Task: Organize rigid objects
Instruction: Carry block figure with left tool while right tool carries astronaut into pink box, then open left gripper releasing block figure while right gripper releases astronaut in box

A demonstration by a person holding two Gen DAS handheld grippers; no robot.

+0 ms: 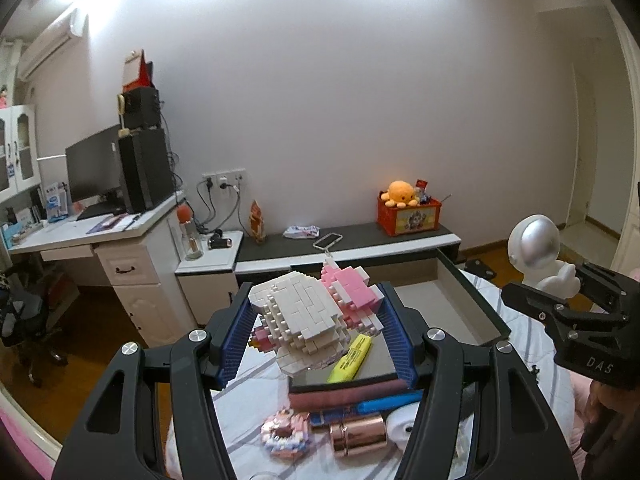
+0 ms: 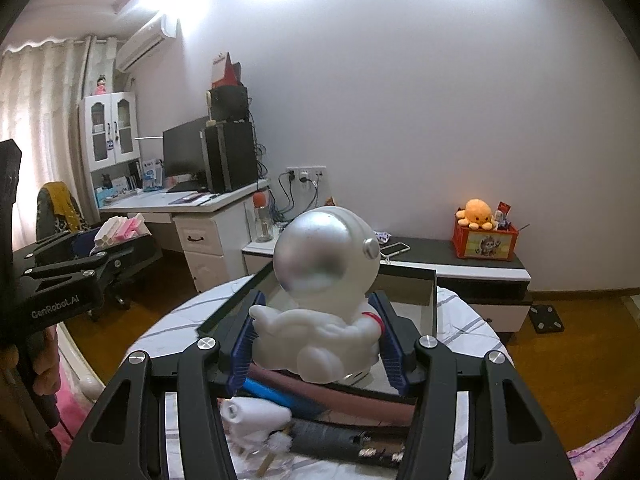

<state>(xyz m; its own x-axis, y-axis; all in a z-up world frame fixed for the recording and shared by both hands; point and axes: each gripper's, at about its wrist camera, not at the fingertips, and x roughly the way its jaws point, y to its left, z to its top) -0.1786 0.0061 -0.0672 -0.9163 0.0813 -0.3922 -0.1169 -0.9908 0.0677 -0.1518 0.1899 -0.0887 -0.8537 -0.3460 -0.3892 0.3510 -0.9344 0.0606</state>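
Note:
My left gripper (image 1: 318, 332) is shut on a white and pink brick-built figure (image 1: 312, 316) and holds it in the air above a stack of books (image 1: 352, 390) with a yellow highlighter (image 1: 350, 358) on top. My right gripper (image 2: 320, 336) is shut on a white astronaut figurine (image 2: 324, 296) with a silver visor, held above a round table (image 2: 460, 320) and an open dark-rimmed box (image 2: 434, 300). The astronaut (image 1: 538, 254) and the right gripper (image 1: 568, 308) also show at the right of the left wrist view. The left gripper (image 2: 100, 256) with the brick figure (image 2: 120, 232) shows at the left of the right wrist view.
On the table lie a pink brick doughnut (image 1: 286, 434), a copper-coloured cylinder (image 1: 358, 436), a blue pen (image 1: 390, 404), a white roll (image 2: 256, 416) and a dark tube (image 2: 324, 440). Behind stand a low cabinet (image 1: 360, 248) with an orange toy crate (image 1: 408, 216), and a desk (image 1: 92, 232).

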